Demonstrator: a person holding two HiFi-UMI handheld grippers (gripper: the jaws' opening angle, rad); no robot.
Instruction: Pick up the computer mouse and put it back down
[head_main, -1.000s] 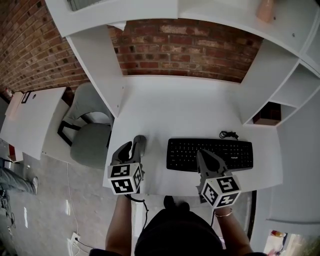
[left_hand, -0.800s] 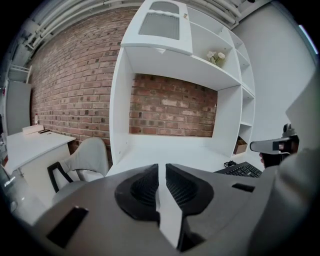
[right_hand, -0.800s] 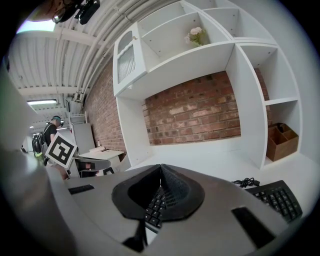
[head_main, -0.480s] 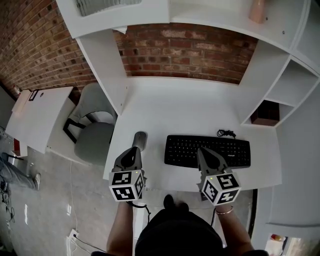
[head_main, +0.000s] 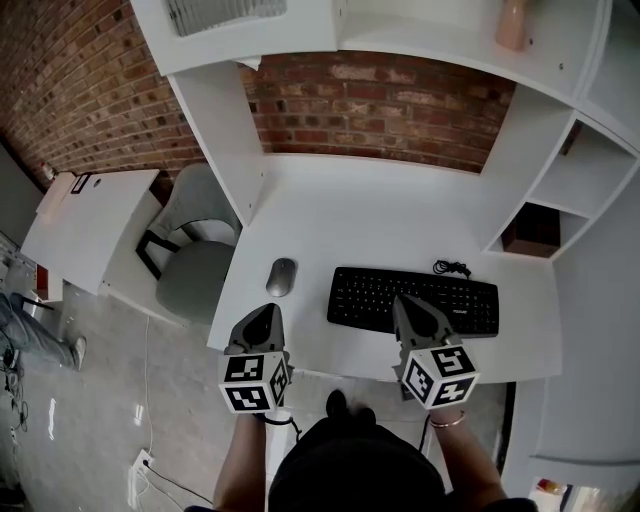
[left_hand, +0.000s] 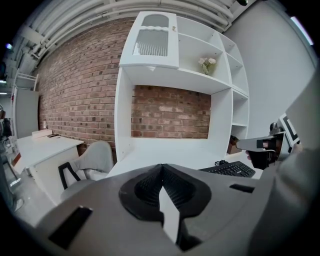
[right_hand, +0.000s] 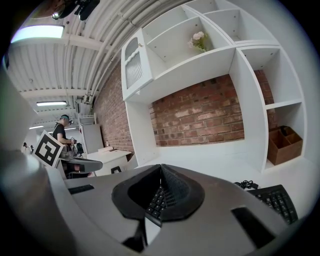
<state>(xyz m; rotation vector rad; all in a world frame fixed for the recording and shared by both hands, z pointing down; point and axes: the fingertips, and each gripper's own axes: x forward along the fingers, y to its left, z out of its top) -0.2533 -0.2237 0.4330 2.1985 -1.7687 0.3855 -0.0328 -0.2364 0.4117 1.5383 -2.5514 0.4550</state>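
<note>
Mouse (head_main: 281, 276) freed on desk (head_main: 380, 215); left tongs (head_main: 268, 311) withdrawn, clenched empty; right tongs (head_main: 402, 301) clenched

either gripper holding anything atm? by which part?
Nothing is held. The left gripper and the right gripper both have their jaws together, empty. The mouse lies on the desk, clear of the left gripper.

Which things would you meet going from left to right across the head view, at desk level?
chair → computer mouse → keyboard → brown box
</note>
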